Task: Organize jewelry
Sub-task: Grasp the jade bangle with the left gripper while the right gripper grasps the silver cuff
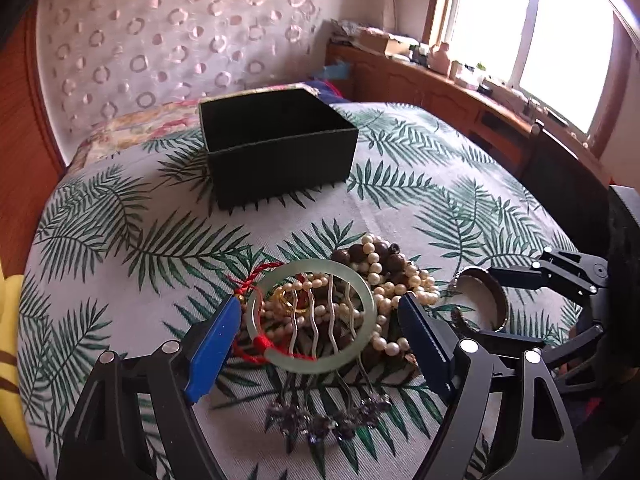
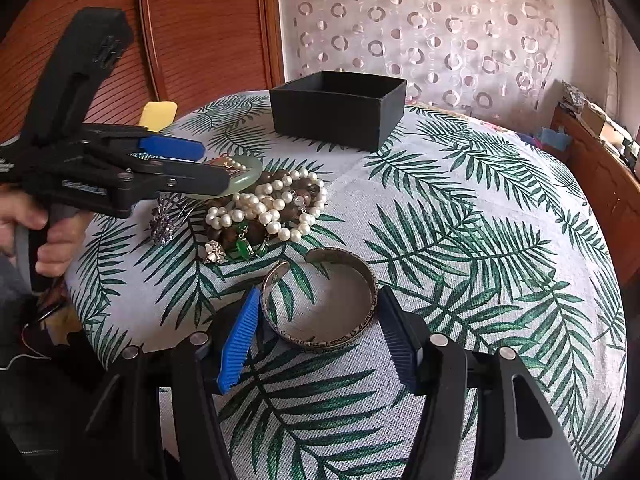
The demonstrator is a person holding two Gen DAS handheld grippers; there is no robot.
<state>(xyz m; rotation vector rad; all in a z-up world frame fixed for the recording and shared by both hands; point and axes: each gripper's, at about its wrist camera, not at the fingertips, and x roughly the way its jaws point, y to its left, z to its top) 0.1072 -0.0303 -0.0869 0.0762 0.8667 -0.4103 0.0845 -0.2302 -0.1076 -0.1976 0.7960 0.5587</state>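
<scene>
A pile of jewelry lies on a palm-leaf tablecloth (image 1: 120, 220): a pale green jade bangle (image 1: 256, 332) with red cord, pearl strands (image 1: 376, 268), brown beads and a wavy silver hair comb (image 1: 332, 320). My left gripper (image 1: 320, 316) is open, its blue pads on either side of the bangle. A metal cuff bracelet (image 2: 320, 340) lies apart from the pile. My right gripper (image 2: 316, 312) is open with its pads on either side of the cuff. An open black box (image 1: 276, 140) stands behind the pile, also in the right wrist view (image 2: 340, 108).
A bed with a patterned headboard (image 1: 160, 40) and a wooden panel stand behind the table. A wooden counter with clutter (image 1: 440, 64) runs under the window on the right. A yellow object (image 2: 158, 114) lies at the table's left edge.
</scene>
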